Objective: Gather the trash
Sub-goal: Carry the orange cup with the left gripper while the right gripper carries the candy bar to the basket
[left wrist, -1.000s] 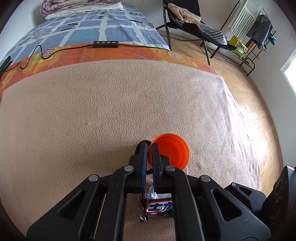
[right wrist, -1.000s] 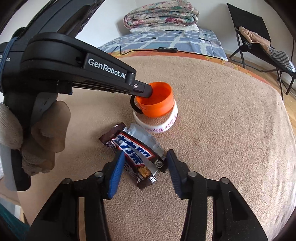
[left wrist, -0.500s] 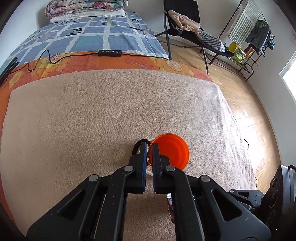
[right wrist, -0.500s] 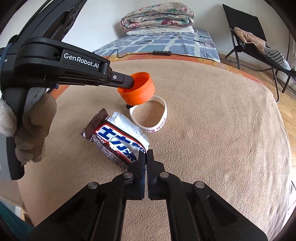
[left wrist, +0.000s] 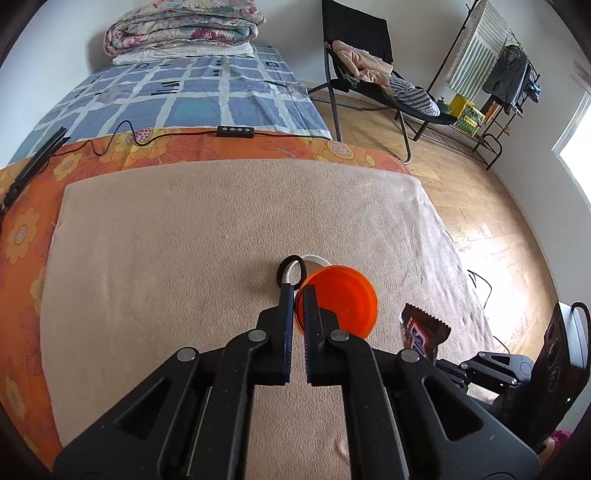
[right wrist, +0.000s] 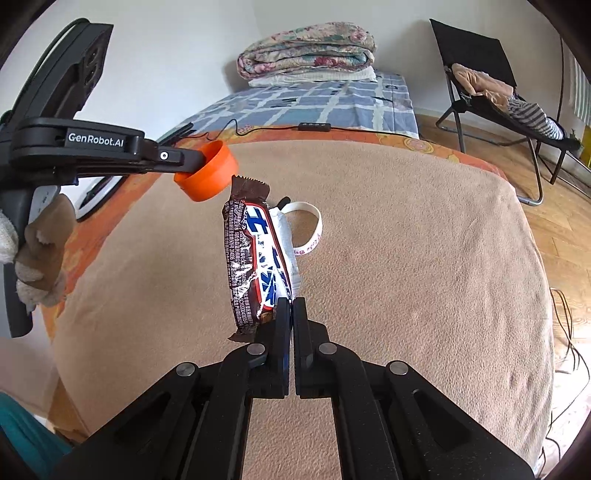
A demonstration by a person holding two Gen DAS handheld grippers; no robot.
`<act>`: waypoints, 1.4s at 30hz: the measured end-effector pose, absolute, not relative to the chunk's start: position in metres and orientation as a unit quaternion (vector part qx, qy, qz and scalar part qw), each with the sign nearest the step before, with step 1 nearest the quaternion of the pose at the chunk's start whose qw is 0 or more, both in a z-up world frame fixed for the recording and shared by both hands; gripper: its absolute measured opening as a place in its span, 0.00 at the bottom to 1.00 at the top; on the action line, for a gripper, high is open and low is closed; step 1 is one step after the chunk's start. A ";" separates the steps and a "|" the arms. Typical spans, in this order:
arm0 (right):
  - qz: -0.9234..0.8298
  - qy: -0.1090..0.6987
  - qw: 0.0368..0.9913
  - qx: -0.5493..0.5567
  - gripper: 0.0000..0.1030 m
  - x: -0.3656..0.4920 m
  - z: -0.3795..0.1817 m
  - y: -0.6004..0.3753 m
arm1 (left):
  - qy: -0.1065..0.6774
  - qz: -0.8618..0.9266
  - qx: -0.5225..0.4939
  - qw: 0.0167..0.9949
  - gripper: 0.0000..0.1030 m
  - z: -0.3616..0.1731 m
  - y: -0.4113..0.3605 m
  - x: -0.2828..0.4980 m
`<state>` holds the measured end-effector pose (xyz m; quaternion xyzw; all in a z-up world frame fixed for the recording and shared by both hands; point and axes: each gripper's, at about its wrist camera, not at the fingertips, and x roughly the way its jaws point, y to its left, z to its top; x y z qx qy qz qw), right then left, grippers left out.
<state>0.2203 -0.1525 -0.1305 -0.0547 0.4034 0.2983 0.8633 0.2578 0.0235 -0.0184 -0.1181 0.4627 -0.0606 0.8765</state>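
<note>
My left gripper (left wrist: pixel 298 290) is shut on the rim of an orange plastic cup (left wrist: pixel 341 301) and holds it in the air above the beige blanket (left wrist: pixel 184 240). The same orange cup (right wrist: pixel 208 171) shows at the upper left of the right wrist view. My right gripper (right wrist: pixel 291 306) is shut on the lower end of a brown, blue and white candy wrapper (right wrist: pixel 255 258), which hangs lifted off the blanket. That wrapper (left wrist: pixel 423 332) appears at the right of the left wrist view. A white ring band (right wrist: pixel 312 230) and a black hair tie (left wrist: pixel 291 269) lie on the blanket.
Behind the blanket the bed (left wrist: pixel 177 96) carries a black remote with cable (left wrist: pixel 235 131) and folded quilts (left wrist: pixel 184 31). A black folding chair with clothes (left wrist: pixel 369 62) stands on the wooden floor (left wrist: pixel 487 221) to the right, with a clothes rack (left wrist: pixel 509 77) beyond it.
The right gripper closed on the wrapper and raised it off the blanket. The left gripper rose with the orange cup, leaving the white band and hair tie on the blanket.
</note>
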 end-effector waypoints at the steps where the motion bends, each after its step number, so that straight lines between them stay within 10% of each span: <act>1: 0.299 0.402 0.864 -0.054 0.00 0.215 -0.127 -0.154 | 0.461 -0.061 -0.119 0.877 0.02 -0.015 0.025 0.250; 42: 0.351 0.435 0.821 -0.117 0.00 -0.024 -0.146 -0.166 | 0.495 -0.066 -0.097 0.861 0.02 -0.055 -0.001 -0.059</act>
